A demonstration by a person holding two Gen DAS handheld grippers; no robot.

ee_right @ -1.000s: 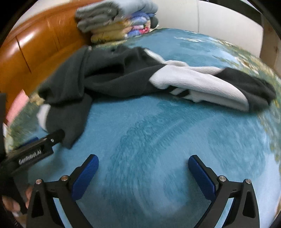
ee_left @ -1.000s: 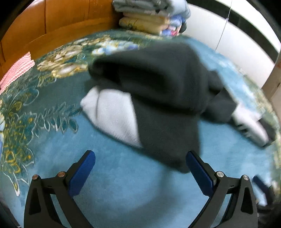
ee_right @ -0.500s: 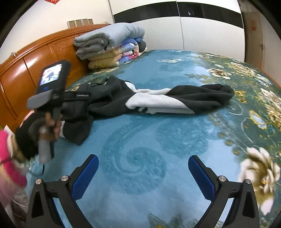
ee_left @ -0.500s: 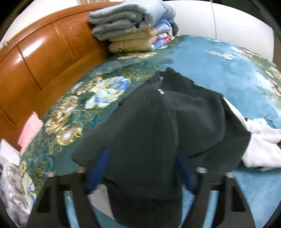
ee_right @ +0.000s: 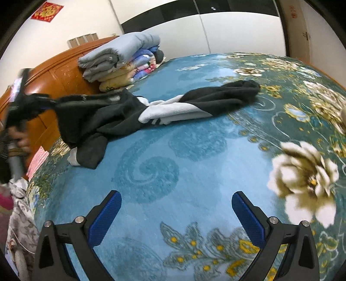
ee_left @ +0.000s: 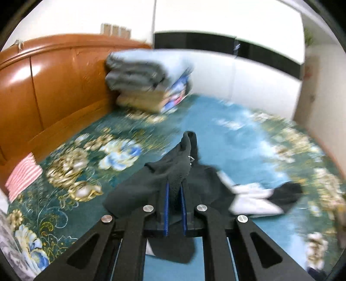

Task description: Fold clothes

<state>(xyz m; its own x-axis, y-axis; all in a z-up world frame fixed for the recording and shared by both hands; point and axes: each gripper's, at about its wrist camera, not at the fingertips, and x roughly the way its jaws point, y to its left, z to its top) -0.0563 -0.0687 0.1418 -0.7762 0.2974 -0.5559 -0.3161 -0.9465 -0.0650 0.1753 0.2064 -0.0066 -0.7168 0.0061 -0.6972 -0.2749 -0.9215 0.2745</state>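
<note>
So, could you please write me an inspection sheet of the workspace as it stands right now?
Surface: bed with a teal floral bedspread, mostly bare in front.
Job's things: black and white garment, crumpled, one end lifted off the bedspread.
Clutter: stack of folded quilts against the wooden headboard; pink striped cloth at the bed's edge.
Grippers: left gripper shut on a fold of the garment; right gripper open, nothing between its fingers, above bare bedspread.
Cables: nothing seen.
Surroundings: white and black wardrobe doors, red wall decoration; the left-wrist view is motion-blurred.
</note>
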